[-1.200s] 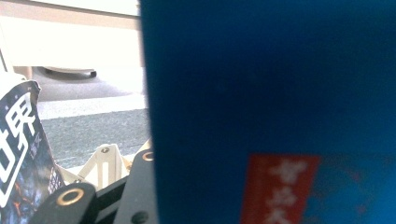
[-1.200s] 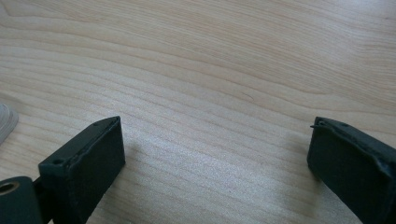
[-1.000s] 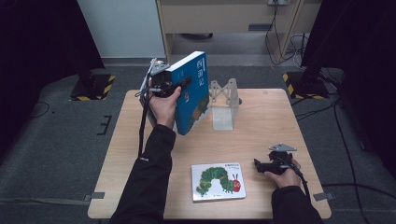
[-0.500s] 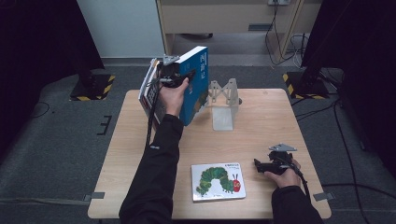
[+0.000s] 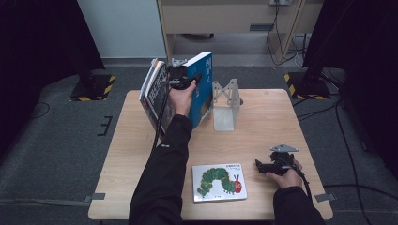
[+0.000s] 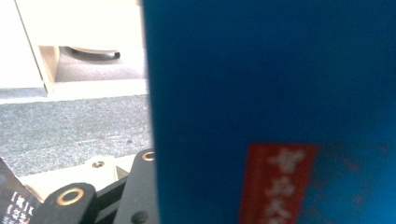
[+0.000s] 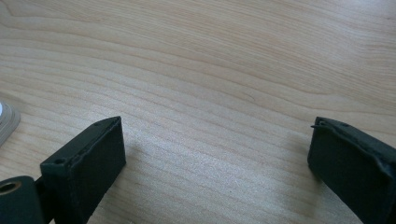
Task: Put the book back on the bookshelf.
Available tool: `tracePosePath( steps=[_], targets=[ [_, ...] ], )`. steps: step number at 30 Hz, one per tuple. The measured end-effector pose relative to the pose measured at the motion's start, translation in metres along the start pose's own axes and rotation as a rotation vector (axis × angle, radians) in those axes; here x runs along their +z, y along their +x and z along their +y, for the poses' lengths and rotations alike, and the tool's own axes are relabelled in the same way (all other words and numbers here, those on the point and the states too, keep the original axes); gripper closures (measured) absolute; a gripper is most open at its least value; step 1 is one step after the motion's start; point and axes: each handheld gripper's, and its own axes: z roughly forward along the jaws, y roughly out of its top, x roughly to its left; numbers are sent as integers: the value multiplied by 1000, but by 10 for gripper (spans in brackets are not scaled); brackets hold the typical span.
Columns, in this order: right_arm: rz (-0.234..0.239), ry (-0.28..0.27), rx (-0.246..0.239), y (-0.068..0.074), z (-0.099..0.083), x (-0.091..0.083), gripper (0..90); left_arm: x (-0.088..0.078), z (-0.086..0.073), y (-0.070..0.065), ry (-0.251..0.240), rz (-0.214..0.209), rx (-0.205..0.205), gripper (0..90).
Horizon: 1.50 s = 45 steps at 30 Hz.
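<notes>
Here the blue book (image 5: pixel 201 89) stands upright in the left tongs (image 5: pixel 180 80), pinched across its thickness and carried above the far left part of the desk (image 5: pixel 281 117), with a second, thinner book (image 5: pixel 152 93) leaning just left of the tongs. The step in hand looks like carrying the blue book toward the clear bookstand (image 5: pixel 225 105), which sits just right of it on the desk. The next move probably calls for lowering the book level, spine kept upright, into or against that stand without knocking it.

The right tongs (image 5: pixel 267 167) rest spread on the desk, nothing between them, with the caterpillar picture book (image 5: pixel 218 182) lying flat to their left.

The left gripper view gives the blue cover (image 6: pixel 271 93) close up with a red label (image 6: pixel 278 182); the high view gives the stand and both books' places. The right gripper view shows the wide gap over bare wood (image 7: pixel 210 70).
</notes>
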Motion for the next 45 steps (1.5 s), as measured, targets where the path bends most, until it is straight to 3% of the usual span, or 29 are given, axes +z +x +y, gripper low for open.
tracePosePath(
  steps=[2,4,9,16,20,27,32,38,45],
  targets=[
    [1,0,-2,0,0,0,44,2,-3,-1,-1,17,-1,613],
    [1,0,-3,0,0,0,44,5,-5,-2,2,15,23,612],
    [2,0,-2,0,0,0,44,7,-13,1,1,4,7,612],
    [1,0,-3,0,0,0,44,13,-31,2,27,14,16,612],
    [1,0,-3,0,0,0,44,10,-37,0,-1,9,17,611],
    [1,0,-5,0,0,0,44,2,-48,-9,-2,25,96,597],
    [0,-1,-5,0,0,0,45,-9,-55,-6,18,45,84,598],
    [0,-1,-5,0,0,0,44,-20,-67,-1,-4,61,50,590],
    [0,-1,-3,0,0,0,44,-26,-73,2,-12,60,68,587]
  ],
)
